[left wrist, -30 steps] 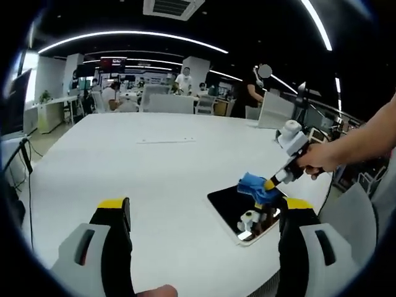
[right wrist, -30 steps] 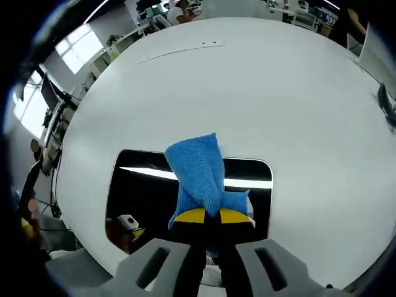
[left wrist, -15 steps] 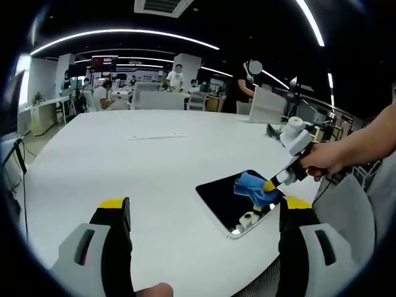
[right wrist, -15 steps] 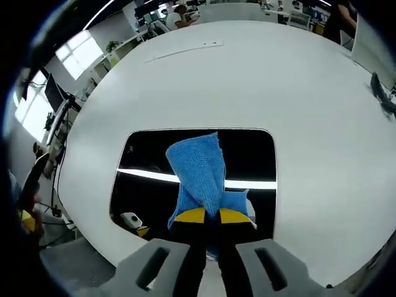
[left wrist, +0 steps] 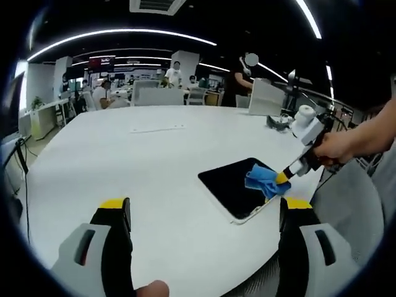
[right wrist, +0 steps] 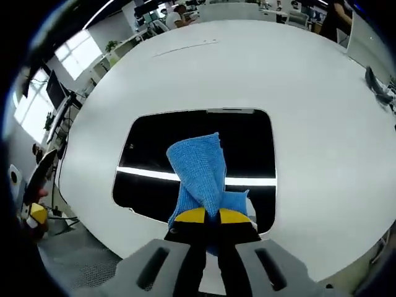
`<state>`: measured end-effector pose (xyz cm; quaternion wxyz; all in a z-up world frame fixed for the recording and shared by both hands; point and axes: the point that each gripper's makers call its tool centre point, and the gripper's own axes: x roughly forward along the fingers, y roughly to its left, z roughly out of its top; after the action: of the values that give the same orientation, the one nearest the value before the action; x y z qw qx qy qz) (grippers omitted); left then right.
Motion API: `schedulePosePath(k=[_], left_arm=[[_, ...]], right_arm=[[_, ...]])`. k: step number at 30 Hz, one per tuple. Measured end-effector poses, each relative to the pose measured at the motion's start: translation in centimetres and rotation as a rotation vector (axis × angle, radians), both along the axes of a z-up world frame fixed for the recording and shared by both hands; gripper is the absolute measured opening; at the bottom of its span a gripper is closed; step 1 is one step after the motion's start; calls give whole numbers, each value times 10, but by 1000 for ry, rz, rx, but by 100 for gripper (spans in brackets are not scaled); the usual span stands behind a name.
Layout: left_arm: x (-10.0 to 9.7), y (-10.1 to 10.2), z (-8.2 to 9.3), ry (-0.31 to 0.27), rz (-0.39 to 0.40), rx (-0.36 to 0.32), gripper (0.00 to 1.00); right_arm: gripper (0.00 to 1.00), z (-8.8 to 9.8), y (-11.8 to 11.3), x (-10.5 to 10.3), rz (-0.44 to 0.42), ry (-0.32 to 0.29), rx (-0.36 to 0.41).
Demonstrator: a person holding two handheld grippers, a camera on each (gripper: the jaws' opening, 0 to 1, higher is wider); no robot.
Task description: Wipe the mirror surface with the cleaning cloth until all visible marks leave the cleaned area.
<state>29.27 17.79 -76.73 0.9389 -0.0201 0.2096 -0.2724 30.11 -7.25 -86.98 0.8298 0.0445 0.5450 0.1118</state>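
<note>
Right gripper view looks down along the right gripper (right wrist: 206, 216), whose yellow-tipped jaws are pinched together on a blue cleaning cloth (right wrist: 199, 173). The cloth stands up out of the jaws as a folded, bunched strip and spreads forward from the tips over the mirror (right wrist: 154, 161). The mirror is a dark rectangular sheet with rounded corners and a thin pale edge, lying flat on the white table (right wrist: 309, 111) directly ahead of and beneath the jaw tips; a bright reflected light strip runs across it on both sides of the cloth. The cloth covers the middle of the mirror's near half, and the far edge of the mirror lies just beyond the cloth's upper end.

In the left gripper view the left gripper (left wrist: 204, 213) is held wide apart above the near table edge, its two yellow-tipped jaws rising at either side with nothing between them. The mirror (left wrist: 232, 185) lies ahead and toward the right-hand jaw, close to the table edge. The right gripper (left wrist: 281, 180) comes in from the right, held by a person's hand (left wrist: 334, 147), and its tip presses the blue cloth (left wrist: 265, 179) onto the mirror's corner nearest that hand. Farther ahead, beyond the table, are desks, chairs and several people (left wrist: 176, 73) under long ceiling light strips (left wrist: 124, 34).
</note>
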Motion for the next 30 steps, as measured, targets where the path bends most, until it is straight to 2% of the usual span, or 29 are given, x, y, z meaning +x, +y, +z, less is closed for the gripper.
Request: schedulePosePath(k=[6,8,17,25,27,30], left_arm=[[-2,-1,-3,0,-4,18,99],[-2,-3,-3,2,-13,16,99],[-3,-7,-4,9,-17,22,99],[-10,-15,-6,34,-35,5,99],[-9,-15,-6,32,-32,4,99],[-12,-16,-13,41,-40,26,99]], right_arm=[[0,0,5,-11,-8,32,20],[0,1,5,-12,-1,25,17],[0,1,3,-10,12,31,30],[0,0,-6,-11,15,29,30],[0,0,-9,-11,41,22,16],[0,0,-12,-13,57,25,10]])
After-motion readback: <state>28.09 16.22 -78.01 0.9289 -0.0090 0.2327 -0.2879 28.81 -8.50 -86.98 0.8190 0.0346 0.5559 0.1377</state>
